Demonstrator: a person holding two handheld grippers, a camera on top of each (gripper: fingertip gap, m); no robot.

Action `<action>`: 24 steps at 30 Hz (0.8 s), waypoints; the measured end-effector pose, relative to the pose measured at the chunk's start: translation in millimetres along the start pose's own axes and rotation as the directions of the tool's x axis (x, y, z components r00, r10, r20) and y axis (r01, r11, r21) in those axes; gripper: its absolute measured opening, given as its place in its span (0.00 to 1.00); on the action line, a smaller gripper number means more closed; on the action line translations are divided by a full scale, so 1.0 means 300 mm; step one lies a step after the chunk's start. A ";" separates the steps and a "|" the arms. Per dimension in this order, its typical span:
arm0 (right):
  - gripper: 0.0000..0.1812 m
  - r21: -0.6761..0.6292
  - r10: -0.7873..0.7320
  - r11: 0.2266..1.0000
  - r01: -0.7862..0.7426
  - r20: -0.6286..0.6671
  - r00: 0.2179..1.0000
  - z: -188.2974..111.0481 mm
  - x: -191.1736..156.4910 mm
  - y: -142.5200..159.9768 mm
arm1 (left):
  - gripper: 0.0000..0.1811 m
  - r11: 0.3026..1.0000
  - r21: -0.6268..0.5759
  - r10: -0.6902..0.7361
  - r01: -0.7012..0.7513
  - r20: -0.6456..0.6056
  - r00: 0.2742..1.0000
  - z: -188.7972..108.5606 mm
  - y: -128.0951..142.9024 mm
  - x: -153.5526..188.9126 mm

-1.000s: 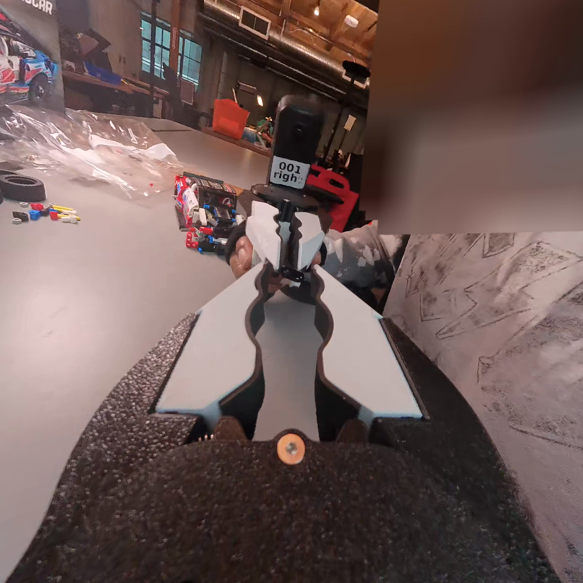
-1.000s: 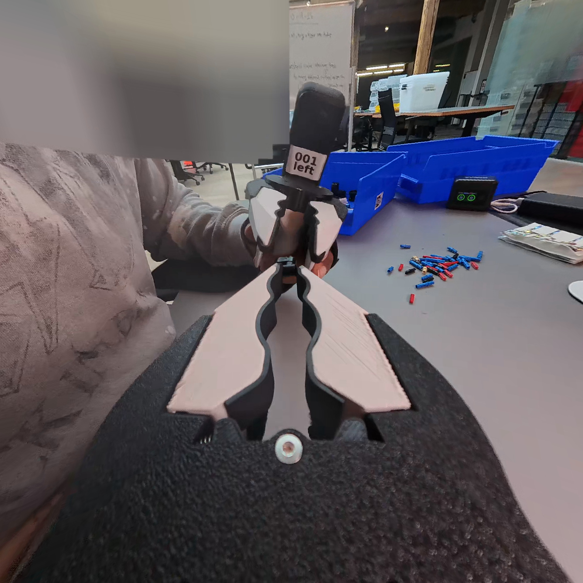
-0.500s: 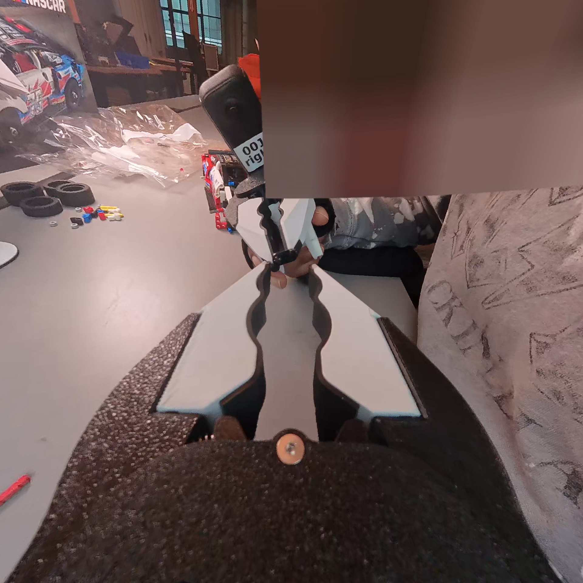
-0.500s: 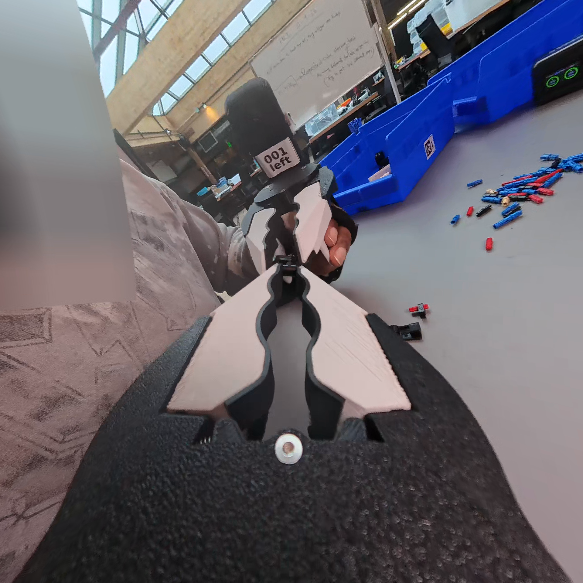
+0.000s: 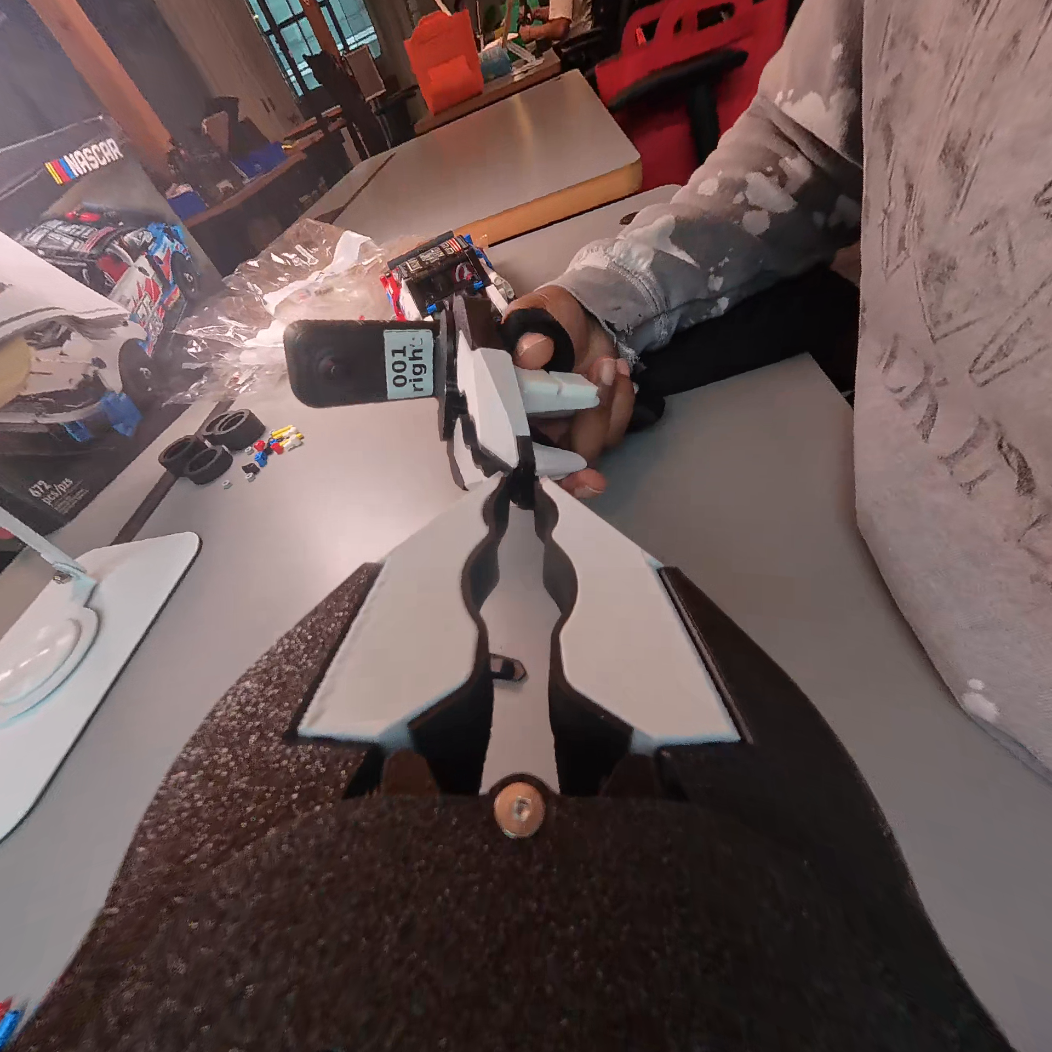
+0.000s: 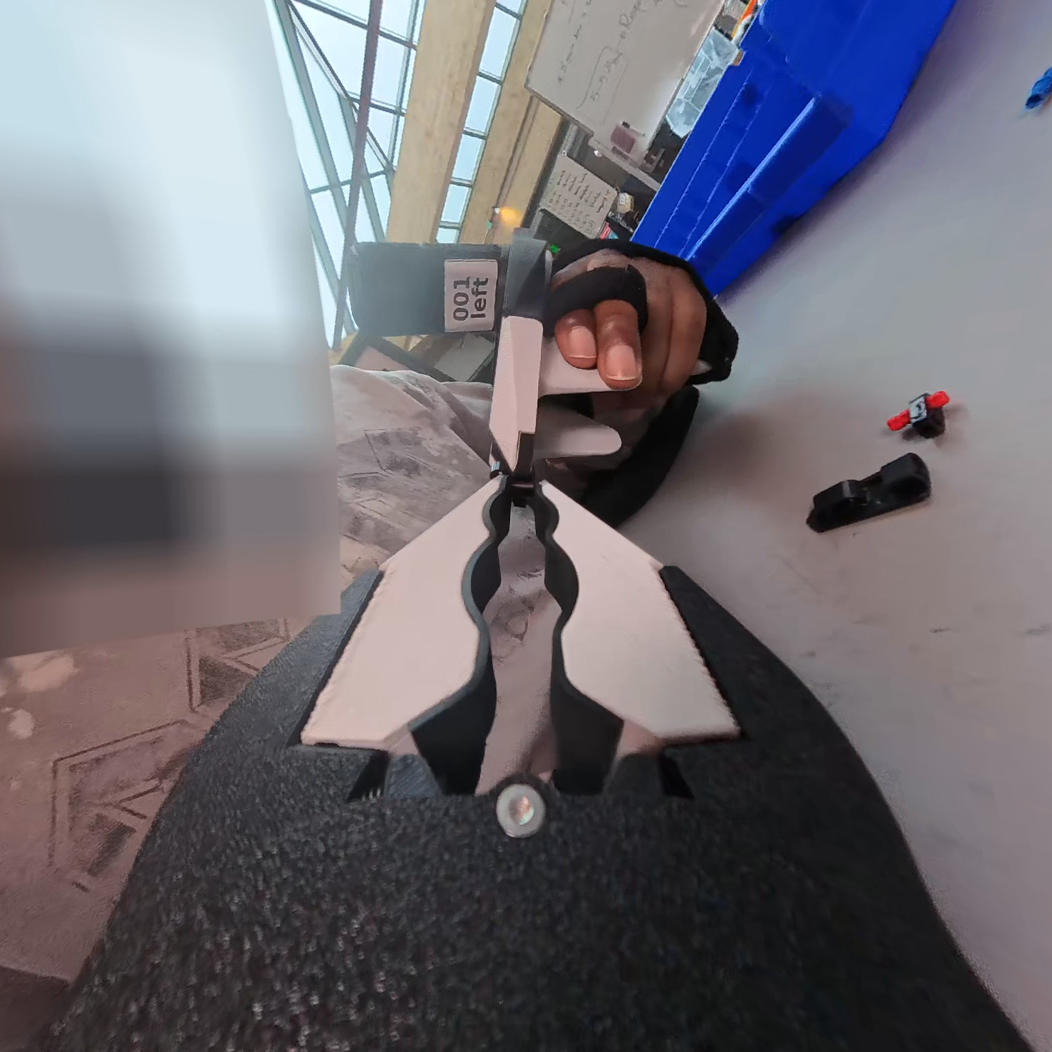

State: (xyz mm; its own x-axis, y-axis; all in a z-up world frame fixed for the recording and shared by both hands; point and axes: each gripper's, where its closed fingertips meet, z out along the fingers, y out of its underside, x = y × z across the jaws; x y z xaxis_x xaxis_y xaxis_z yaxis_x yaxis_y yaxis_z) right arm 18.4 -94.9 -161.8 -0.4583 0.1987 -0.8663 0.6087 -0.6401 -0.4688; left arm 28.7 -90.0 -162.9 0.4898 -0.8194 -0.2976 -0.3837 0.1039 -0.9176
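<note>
My left gripper (image 5: 521, 500) and right gripper (image 6: 518, 496) point at each other, tip to tip, above the grey table (image 5: 768, 569). A small black piece (image 5: 521, 485) sits pinched where the tips meet; it also shows in the right wrist view (image 6: 519, 490). Both sets of jaws are nearly closed on it. In the left wrist view the right gripper (image 5: 509, 472) lies rolled on its side, held by a hand (image 5: 575, 364). In the right wrist view the left gripper (image 6: 512, 468) is likewise rolled on its side in a hand (image 6: 637, 324). The person's grey patterned sleeve (image 5: 711, 239) is close by.
A black clip-like piece (image 6: 871, 492) and a red-and-black piece (image 6: 919, 413) lie on the table. Blue bins (image 6: 797, 142) stand behind. Black tyres (image 5: 210, 450), small coloured pieces (image 5: 273, 447), a toy car (image 5: 444, 273), plastic bags (image 5: 284, 284), a car-picture box (image 5: 85, 284) and a white stand base (image 5: 85, 626) are to the left. Less than 4 cm separates the two grippers' tips.
Both grippers have rolled about a quarter turn while staying tip to tip. Each other gripper's camera now points sideways instead of up. The jaws stay shut.
</note>
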 end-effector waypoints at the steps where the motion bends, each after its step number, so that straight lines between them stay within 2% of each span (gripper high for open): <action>1: 0.03 -0.005 0.003 1.000 -0.002 0.011 1.000 0.002 -0.004 0.005 | 0.03 0.999 -0.008 0.034 -0.034 0.001 0.999 -0.001 -0.003 0.005; 5: 0.03 0.040 -0.003 0.999 0.001 0.057 0.998 0.009 -0.027 -0.005 | 0.03 0.989 -0.049 0.144 -0.143 0.030 0.989 -0.013 -0.025 0.005; 15: 0.02 0.099 -0.058 0.994 0.049 0.094 0.994 0.011 -0.063 -0.040 | 0.02 0.984 -0.084 0.163 -0.157 0.063 0.985 -0.040 -0.065 -0.024; 16: 0.02 0.148 -0.057 0.988 0.042 0.097 0.994 -0.026 -0.061 -0.072 | 0.01 0.988 -0.019 0.151 -0.150 0.135 0.979 -0.099 -0.108 -0.075; 17: 0.02 0.272 -0.035 0.962 0.017 0.065 0.997 -0.128 -0.035 -0.144 | 0.00 0.993 0.073 0.069 -0.088 0.235 0.970 -0.210 -0.166 -0.159; 18: 0.01 0.334 -0.068 0.940 0.068 -0.011 0.998 -0.201 -0.020 -0.177 | 0.00 0.990 0.137 0.003 -0.044 0.283 0.959 -0.291 -0.204 -0.208; 19: 0.02 0.282 -0.135 0.948 0.148 -0.066 0.989 -0.169 -0.028 -0.154 | 0.02 0.994 0.092 0.034 -0.063 0.283 0.958 -0.281 -0.187 -0.206; 21: 0.03 0.211 -0.158 0.965 0.158 -0.016 0.987 -0.066 -0.048 -0.118 | 0.03 0.990 0.016 0.133 -0.138 0.196 0.972 -0.174 -0.141 -0.144; 24: 0.03 0.199 -0.192 0.960 0.198 -0.052 0.980 -0.075 -0.048 -0.143 | 0.03 0.994 0.089 0.041 -0.058 0.178 0.983 -0.175 -0.155 -0.152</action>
State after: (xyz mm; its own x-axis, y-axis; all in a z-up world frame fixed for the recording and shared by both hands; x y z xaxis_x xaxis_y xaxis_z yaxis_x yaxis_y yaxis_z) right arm 13.3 -53.5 -133.0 -0.5322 0.3561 -0.7681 0.3646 -0.7224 -0.5875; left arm -16.9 -86.9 -92.9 0.6050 -0.7011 -0.3774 -0.3403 0.2009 -0.9186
